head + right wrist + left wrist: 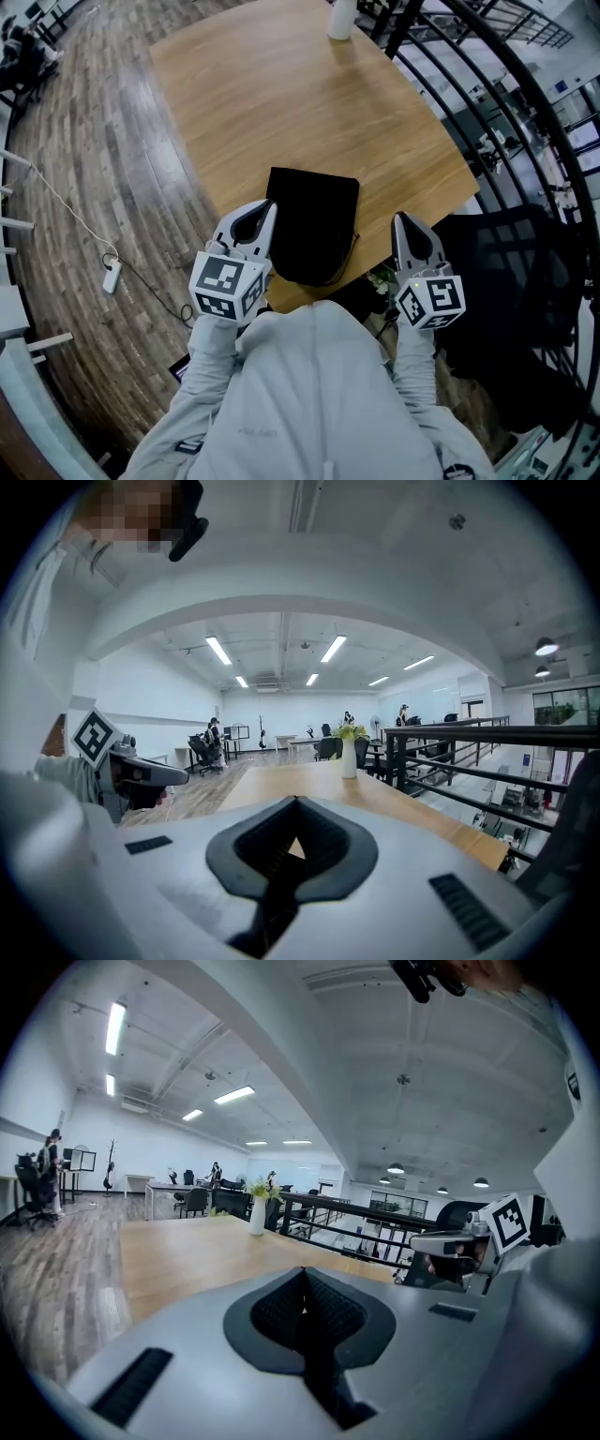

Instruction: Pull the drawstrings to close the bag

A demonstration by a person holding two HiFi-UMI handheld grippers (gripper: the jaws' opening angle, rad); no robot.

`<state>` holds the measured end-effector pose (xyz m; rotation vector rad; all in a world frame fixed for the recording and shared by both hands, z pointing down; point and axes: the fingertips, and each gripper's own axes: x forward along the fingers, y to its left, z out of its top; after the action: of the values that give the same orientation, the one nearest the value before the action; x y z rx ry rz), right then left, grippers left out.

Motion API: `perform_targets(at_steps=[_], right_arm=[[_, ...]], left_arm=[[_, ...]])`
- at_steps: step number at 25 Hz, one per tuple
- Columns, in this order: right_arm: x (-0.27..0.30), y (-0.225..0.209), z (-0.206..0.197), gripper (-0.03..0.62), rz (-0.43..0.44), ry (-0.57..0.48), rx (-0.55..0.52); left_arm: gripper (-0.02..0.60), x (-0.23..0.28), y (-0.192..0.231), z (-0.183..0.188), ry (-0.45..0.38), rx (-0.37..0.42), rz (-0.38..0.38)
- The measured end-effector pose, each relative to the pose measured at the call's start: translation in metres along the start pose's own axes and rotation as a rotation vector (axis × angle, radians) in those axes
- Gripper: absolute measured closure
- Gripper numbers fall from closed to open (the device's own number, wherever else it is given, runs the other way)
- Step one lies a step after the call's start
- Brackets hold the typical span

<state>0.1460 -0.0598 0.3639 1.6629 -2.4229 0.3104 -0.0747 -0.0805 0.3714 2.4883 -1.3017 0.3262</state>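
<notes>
Bag: the black drawstring bag (314,220) lies flat on the wooden table (281,94), close to the table edge nearest the person.
Left gripper: the left gripper (268,208) sits just beside the bag's left edge; its jaws are pressed together with nothing between them.
Right gripper: the right gripper (403,221) is near the bag's right side but apart from it — jaws likewise together and empty.
Drawstring: a thin cord (353,251) curves along the bag's right edge; neither gripper touches it.
Bag mouth: it does not look gathered, though the dark cloth hides the detail.
Done so far: by this showing, nothing — no cord is held.
Left to do: likely the whole job: take hold of the cords at the bag's sides, then pull them outward until the mouth cinches.
</notes>
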Motion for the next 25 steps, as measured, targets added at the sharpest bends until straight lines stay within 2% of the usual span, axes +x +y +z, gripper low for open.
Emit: perform_targets(at_steps=[25], right_arm=[[0.0066, 0.0017, -0.0049, 0.572, 0.027, 0.016, 0.036]], left_arm=[[0.555, 0.0061, 0.0029, -0.005, 0.024, 0.004, 0.004]])
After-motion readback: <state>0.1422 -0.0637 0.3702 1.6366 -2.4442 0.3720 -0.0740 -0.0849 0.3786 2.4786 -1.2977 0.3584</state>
